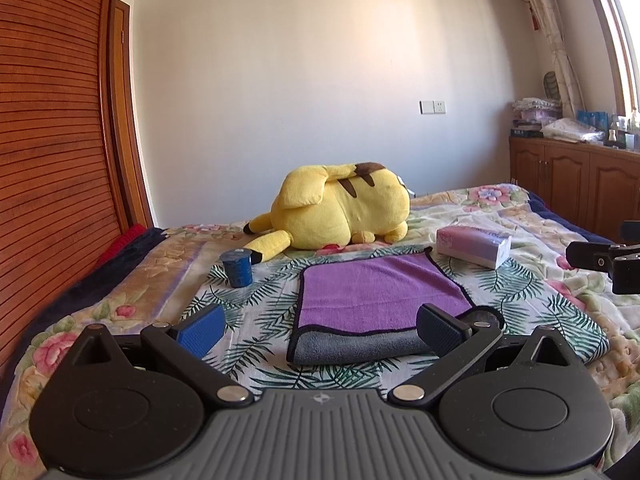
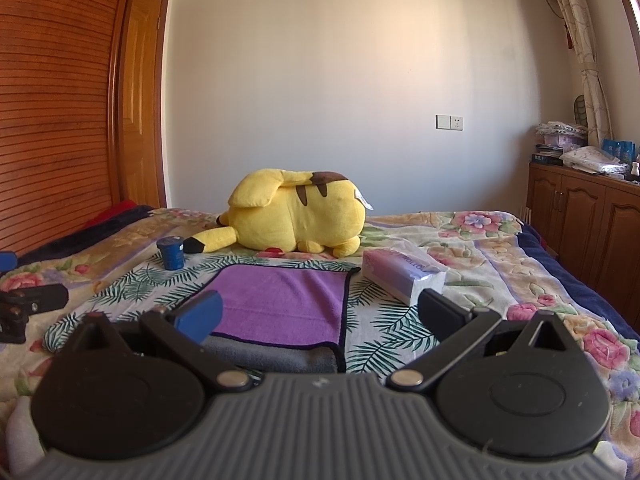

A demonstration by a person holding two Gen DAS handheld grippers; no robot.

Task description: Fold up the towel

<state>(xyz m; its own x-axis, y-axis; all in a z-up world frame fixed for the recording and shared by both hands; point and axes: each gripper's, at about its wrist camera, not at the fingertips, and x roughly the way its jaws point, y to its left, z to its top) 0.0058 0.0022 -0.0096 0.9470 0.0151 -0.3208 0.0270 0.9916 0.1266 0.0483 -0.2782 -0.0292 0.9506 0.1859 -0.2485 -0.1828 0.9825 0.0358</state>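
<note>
Bright daylight enters right of the jaws — window (image 1: 624, 32) glare blown out; edges bend with fisheye distortion, focus sharp.

The towel (image 1: 380, 288) is soft matt terry cloth, purple on 1 face, grey beneath. The plush toy (image 1: 340, 208) looks fuzzy. The tissue pack (image 1: 474, 246) has a glossy plastic wrap. The wardrobe (image 1: 48, 120) is ribbed, varnished wood. The left gripper (image 1: 320, 332) has matt black plastic arms.

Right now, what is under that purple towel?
The purple towel lies on a leaf-print cloth; its grey underside shows along the near edge. Anything beneath is covered.
</note>
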